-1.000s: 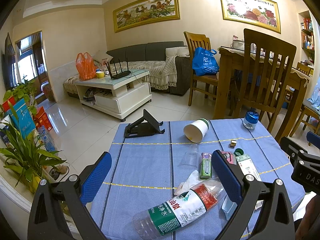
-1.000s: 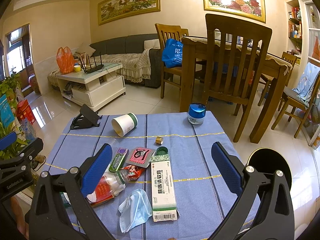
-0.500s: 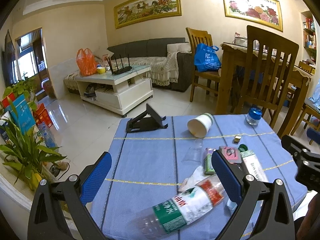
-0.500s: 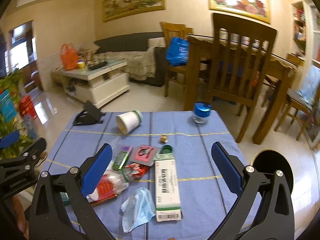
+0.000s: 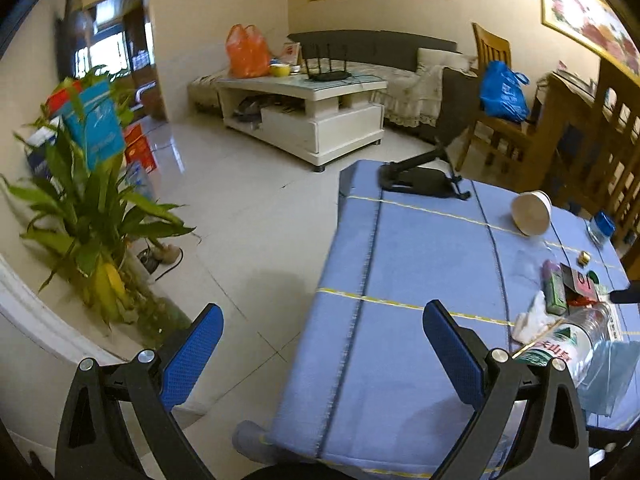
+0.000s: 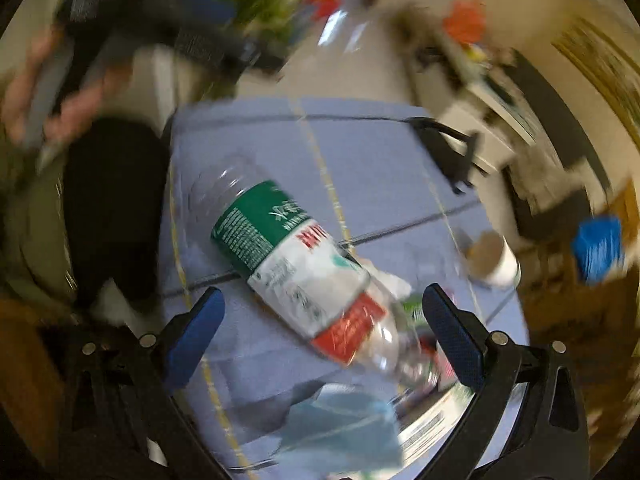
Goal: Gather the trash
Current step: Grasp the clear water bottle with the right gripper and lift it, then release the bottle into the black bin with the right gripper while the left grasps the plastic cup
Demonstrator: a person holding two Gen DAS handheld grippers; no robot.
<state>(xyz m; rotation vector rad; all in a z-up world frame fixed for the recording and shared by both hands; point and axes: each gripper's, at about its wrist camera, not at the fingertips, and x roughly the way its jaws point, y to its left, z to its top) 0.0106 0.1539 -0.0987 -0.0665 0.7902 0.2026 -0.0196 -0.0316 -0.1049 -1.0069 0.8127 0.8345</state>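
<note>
item: trash spread on a small table w/ blue striped cloth (image 5: 420,264), living room setting. principal piece – empty clear water bottle (image 6: 296,264), green/white/red label, lying on its side near the table's front edge, neck end toward the other litter; lies flat prob. because it's empty and was dropped, not stood. right gripper (image 6: 320,332) – fingers wide apart, nothing between the pads, hanging over the bottle w/ the bottle body running diagonally through the gap; view is heavily motion-blurred, so whether a pad touches plastic can't be told. judged: lining up to straddle and close on the bottle, which looks light and will likely dent or roll under a squeeze. left gripper (image 5: 320,344) – also spread open and empty, held off the table's left front corner, looking mostly over floor tiles and a potted plant (image 5: 92,216); seems parked clear so the right one has room. other litter, right part of the cloth: blue face mask (image 6: 340,428) just beside the bottle at the near edge, crumpled white tissue (image 5: 532,316) touching the bottle's far side, green gum pack (image 5: 556,288), dark red-printed wrapper (image 5: 580,280), small green cap (image 5: 592,276). paper cup (image 5: 532,212) tipped on its side further back. non-trash, prob.: black folding phone stand (image 5: 416,176) at far edge, blue-lidded jar (image 5: 600,224) at right edge. no bin visible in either view. status: nothing collected yet, as judged from the lay.
</note>
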